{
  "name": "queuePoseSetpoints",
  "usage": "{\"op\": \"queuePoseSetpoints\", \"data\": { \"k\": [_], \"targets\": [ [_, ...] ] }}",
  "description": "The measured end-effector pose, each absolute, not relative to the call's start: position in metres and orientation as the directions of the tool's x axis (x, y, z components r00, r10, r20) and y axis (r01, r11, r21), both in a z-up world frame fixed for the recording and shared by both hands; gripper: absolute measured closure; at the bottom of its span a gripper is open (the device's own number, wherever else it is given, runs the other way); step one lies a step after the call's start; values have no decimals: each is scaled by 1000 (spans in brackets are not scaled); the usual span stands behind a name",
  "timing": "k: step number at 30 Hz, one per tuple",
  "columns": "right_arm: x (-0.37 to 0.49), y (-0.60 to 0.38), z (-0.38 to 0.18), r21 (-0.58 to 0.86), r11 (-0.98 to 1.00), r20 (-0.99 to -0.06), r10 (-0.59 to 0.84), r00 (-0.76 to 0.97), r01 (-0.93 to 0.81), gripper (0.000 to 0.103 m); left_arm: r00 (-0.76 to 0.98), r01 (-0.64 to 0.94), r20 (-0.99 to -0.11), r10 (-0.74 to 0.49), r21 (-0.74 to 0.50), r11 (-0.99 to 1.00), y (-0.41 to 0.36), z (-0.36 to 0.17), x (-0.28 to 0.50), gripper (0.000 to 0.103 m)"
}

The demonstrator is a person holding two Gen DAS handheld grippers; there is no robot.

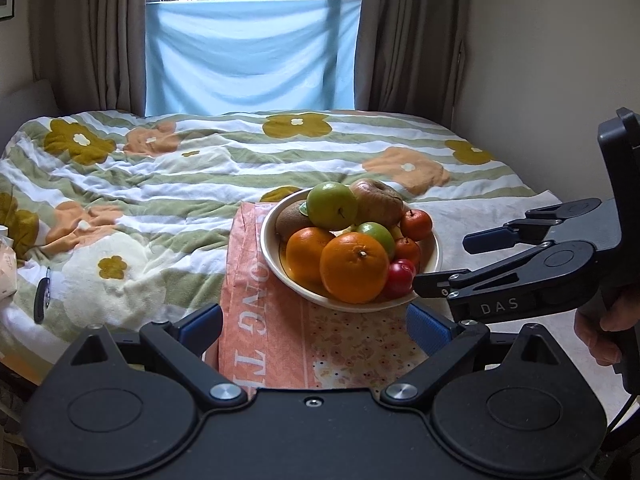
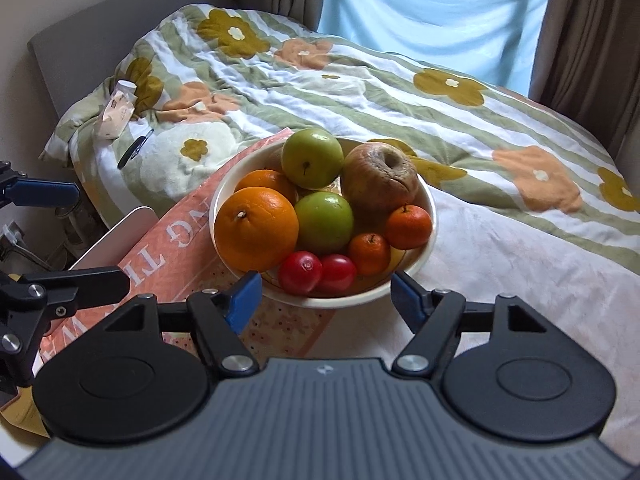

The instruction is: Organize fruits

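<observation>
All fruit visible lies heaped in one cream bowl [image 2: 224, 184], which stands on an orange printed cloth [image 1: 256, 320] spread over the bed [image 1: 160, 184]. No fruit is seen loose on the bed or the cloth in either view.

Contents, as seen from the right wrist: two oranges, the larger [image 2: 256, 229] at the near left rim; two green apples, one [image 2: 312, 158] on top at the back and one [image 2: 325, 222] in the middle; a wrinkled brown apple [image 2: 380, 176] at the far right; two small tangerines [image 2: 409, 226]; and two small red fruits [image 2: 301, 273] nearest the fingers. The left wrist view adds a kiwi [image 1: 292, 220] at the far left.

The right gripper [image 2: 325, 300] has its fingers spread apart with nothing between them; the bowl's near rim and the red fruits lie just ahead of the blue pads [image 2: 244, 300]. From the left wrist view it [image 1: 444, 261] sits beside the bowl's right edge, held by a hand [image 1: 604, 330].

The left gripper [image 1: 314, 326] is likewise released and empty, the cloth lying between its fingers and the bowl just beyond them.

Judgement: gathering appears complete or nearly so, as every fruit is contained. If sorting by kind or removing the shrivelled apple is intended, that remains undone; the kinds are mixed. No second container is visible.
</observation>
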State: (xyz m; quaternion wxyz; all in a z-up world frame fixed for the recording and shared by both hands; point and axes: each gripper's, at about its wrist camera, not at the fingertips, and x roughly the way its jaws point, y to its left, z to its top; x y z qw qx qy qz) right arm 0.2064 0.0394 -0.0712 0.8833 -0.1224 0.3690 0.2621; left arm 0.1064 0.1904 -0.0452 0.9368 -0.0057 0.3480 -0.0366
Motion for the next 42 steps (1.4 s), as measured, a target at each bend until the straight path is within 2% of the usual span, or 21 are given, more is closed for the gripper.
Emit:
{"op": "queuePoseSetpoints", "data": {
  "k": [7, 15, 16, 20, 23, 31, 42],
  "targets": [
    [183, 15, -42, -23, 859, -685, 359, 634, -512, 17, 785, 81, -614, -82, -29, 996, 180, -22, 94, 3],
    [137, -32, 19, -15, 891, -625, 345, 700, -453, 17, 820, 77, -566, -87, -42, 996, 155, 23, 67, 3],
    [130, -40, 28, -10, 898, -618, 340, 709, -439, 16, 822, 75, -563, -87, -44, 996, 151, 29, 62, 3],
    [101, -72, 58, 7, 930, -588, 302, 751, -368, 1, 831, 62, -551, -81, -52, 997, 135, 47, 45, 3],
    [79, -93, 71, -1, 950, -585, 252, 771, -312, 0, 831, 49, -552, -74, -60, 997, 122, 56, 33, 3],
    [33, -134, 68, -13, 988, -610, 113, 784, -153, 0, 820, 51, -568, -69, -47, 998, 90, 54, 4, 0],
    [4, -145, 44, -1, 998, -657, 49, 752, -66, 0, 800, 45, -597, -60, -40, 998, 78, 43, -13, 0]
  ]
}}
